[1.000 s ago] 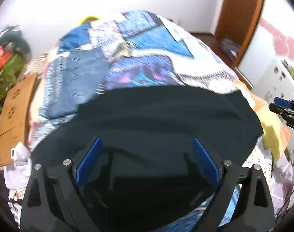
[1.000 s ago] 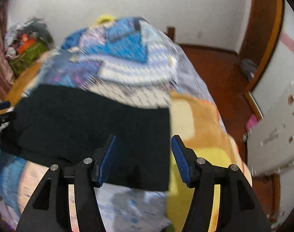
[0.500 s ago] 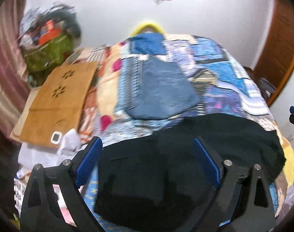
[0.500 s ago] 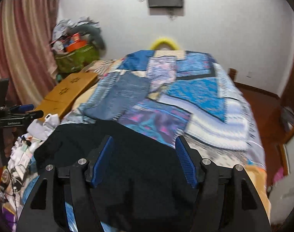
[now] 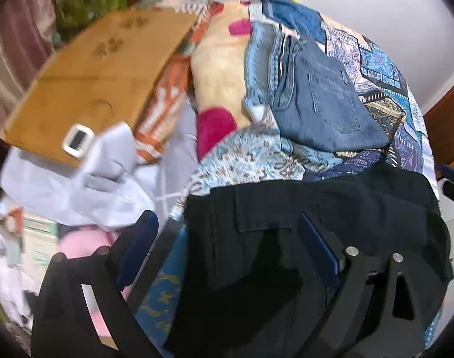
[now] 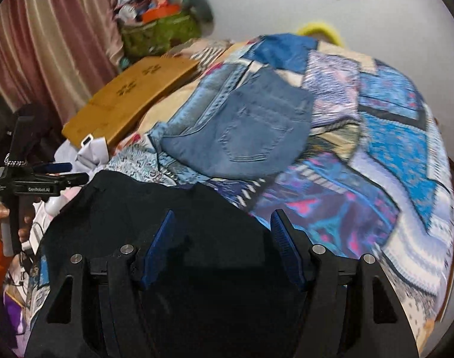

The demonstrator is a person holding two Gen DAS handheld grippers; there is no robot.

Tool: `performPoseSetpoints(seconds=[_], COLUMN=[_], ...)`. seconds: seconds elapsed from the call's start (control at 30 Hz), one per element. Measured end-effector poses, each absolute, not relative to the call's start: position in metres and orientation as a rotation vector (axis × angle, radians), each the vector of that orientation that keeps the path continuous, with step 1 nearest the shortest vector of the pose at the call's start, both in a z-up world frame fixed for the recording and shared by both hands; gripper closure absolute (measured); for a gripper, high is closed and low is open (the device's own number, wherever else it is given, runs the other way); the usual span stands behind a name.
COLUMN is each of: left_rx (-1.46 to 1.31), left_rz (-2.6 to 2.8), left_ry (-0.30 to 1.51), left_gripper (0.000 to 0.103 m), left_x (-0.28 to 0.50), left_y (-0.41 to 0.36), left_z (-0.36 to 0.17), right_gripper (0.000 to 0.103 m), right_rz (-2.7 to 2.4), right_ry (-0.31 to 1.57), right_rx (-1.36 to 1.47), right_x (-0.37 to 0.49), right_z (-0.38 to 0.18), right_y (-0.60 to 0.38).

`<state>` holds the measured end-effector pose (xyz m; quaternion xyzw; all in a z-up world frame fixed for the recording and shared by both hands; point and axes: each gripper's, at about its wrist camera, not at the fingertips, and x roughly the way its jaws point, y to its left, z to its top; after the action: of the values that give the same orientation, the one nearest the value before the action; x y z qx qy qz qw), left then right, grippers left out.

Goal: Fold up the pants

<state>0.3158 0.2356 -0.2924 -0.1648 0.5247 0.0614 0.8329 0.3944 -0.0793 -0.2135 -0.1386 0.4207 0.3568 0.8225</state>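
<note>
Reading "GenRobot.AI" in pale lettering on the black side of the left gripper [image 6: 64,176], showing at the left edge of the right wrist view. Finding a faint smaller mark further left on the same body, too small for reading. Finding blurred print on a box [image 5: 37,232] in the left wrist view, illegible. Reading nothing else.
</note>
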Motion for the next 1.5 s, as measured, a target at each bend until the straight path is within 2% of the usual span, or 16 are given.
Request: performPoseSetpoints(seconds=[0.23, 0.33, 0.43, 0.47, 0.5, 0.53, 0.6, 0.83, 0.97, 1.17, 1.33, 1.5], left_rx=[-0.331, -0.331, -0.308, -0.293, -0.277, -0.257, -0.238, -0.013, -0.012, -0.106, -0.108, -0.047], left_rz=[0.035, 0.001, -0.012, -0.013, -0.012, -0.007, 0.001, 0.135, 0.149, 0.138, 0.103, 0.035], left_ry=[1.190, 1.196, 1.187, 1.183, 1.178, 1.170, 1.163, 1.100, 1.118, 1.091, 1.037, 0.990], left_gripper=[0.021, 0.029, 0.031, 0.031, 0.031, 0.032, 0.033, 0.033, 0.033, 0.033, 0.032, 0.028], left_x=[0.328, 0.328, 0.325, 0.324, 0.323, 0.321, 0.321, 0.320, 0.324, 0.306, 0.276, 0.247], left_y=[0.218, 0.216, 0.216, 0.215, 0.214, 0.212, 0.211, 0.201, 0.204, 0.213, 0.204, 0.175], left_z=[-0.324, -0.327, -0.326, -0.326, -0.325, -0.324, -0.324, -0.318, -0.321, -0.289, -0.253, -0.227], right_gripper=[0.041, 0.051, 0.052, 0.054, 0.064, 0.078, 0.089, 0.100, 0.100, 0.097, 0.079, 0.066], right_rz=[0.817, 0.821, 0.804, 0.809, 0.811, 0.810, 0.817, 0.806, 0.753, 0.753, 0.771, 0.793], right_ry=[1.007, 1.070, 1.141, 1.144, 1.145, 1.142, 1.125, 0.983, 0.991, 1.028, 0.928, 0.807], right_rx=[-0.353, -0.376, -0.402, -0.407, -0.413, -0.422, -0.425, -0.466, -0.486, -0.388, -0.369, -0.382], right_x=[0.423, 0.434, 0.441, 0.441, 0.440, 0.440, 0.438, 0.429, 0.436, 0.428, 0.387, 0.333], right_z=[-0.245, -0.259, -0.276, -0.279, -0.280, -0.281, -0.279, -0.265, -0.268, -0.247, -0.208, -0.171], right_y=[-0.031, -0.018, -0.010, -0.009, -0.009, -0.009, -0.011, -0.003, 0.006, -0.018, -0.046, -0.073])
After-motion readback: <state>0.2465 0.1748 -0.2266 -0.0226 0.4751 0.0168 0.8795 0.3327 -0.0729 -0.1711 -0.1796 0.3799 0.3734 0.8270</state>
